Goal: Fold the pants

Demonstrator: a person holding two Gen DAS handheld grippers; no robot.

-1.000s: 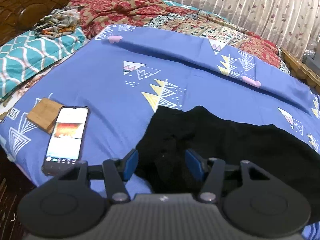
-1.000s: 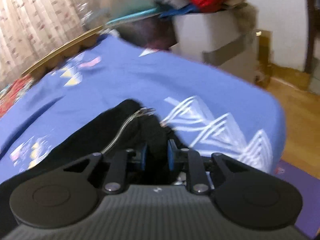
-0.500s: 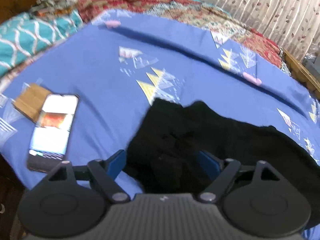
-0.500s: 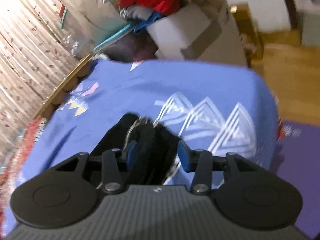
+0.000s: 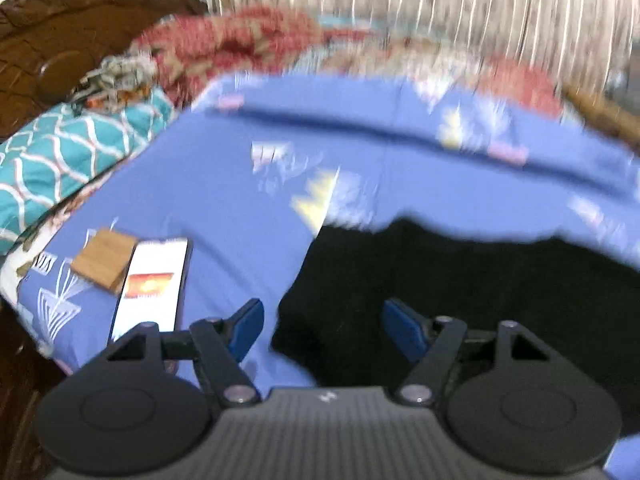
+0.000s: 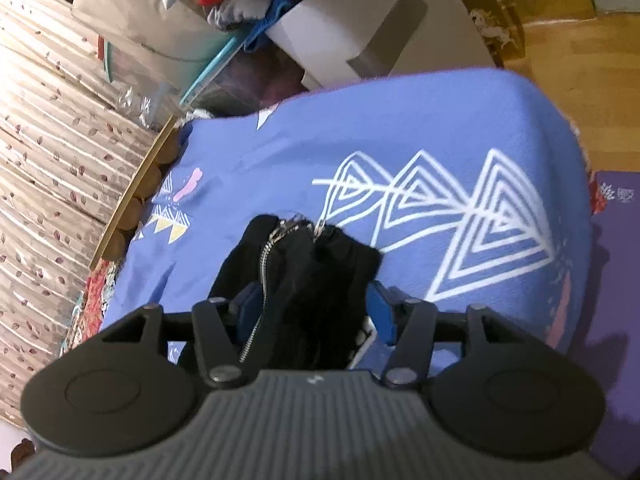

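Observation:
Black pants (image 5: 480,288) lie across the blue patterned bedsheet (image 5: 240,200); this view is blurred. My left gripper (image 5: 322,326) hovers over their left edge, jaws closing, pads apart and not pressing: the left pad is over the sheet, the right pad over black cloth. In the right wrist view the other end of the pants (image 6: 320,264), with a silver zipper (image 6: 264,256), rests on the sheet (image 6: 400,128). My right gripper (image 6: 314,312) straddles that bunched end, jaws opening, pads clear of the cloth.
A lit phone (image 5: 154,284) and a small wooden block (image 5: 106,258) lie on the sheet left of the pants. Pillows and a red quilt (image 5: 224,40) sit at the head. The bed's corner (image 6: 560,152) drops to wooden floor; boxes with clothes (image 6: 340,28) stand beyond.
The right gripper went from shut on the pants' end to open and rolled, leaving the cloth on the sheet. The left jaws spread wider over the pants' edge, then narrowed a little.

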